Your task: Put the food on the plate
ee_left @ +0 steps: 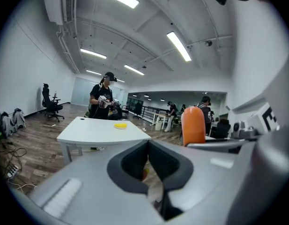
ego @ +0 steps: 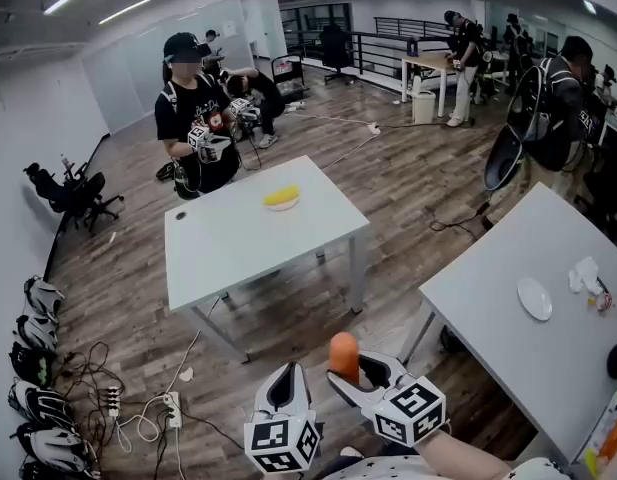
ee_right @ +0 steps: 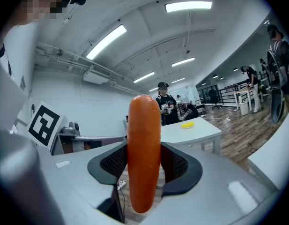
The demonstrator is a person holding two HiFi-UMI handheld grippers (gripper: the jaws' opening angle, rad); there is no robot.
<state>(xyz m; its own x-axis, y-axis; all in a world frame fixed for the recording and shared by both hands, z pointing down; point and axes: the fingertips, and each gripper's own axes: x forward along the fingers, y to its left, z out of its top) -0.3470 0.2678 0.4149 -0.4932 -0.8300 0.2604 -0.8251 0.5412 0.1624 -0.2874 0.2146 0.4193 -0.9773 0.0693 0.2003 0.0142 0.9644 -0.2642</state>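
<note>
An orange sausage-shaped piece of food [ego: 343, 356] stands upright between the jaws of my right gripper [ego: 345, 365], which is shut on it low in the head view. In the right gripper view the food [ee_right: 144, 153] fills the middle, with both black pads [ee_right: 178, 165] pressed against its sides. My left gripper [ego: 286, 383] hangs just left of it, shut with nothing in it; its tips [ee_left: 148, 144] meet. The left gripper view also catches the food [ee_left: 193, 124] at its right. A bare white plate [ego: 535, 298] lies on the white table [ego: 488, 318] at the right.
A second white table [ego: 238, 253] stands ahead, bearing a yellow item on a small dish [ego: 282, 198]. A person [ego: 193, 118] with grippers stands behind it. Cables and a power strip [ego: 138, 408] lie on the floor at the left, with bags [ego: 33, 368] along the wall.
</note>
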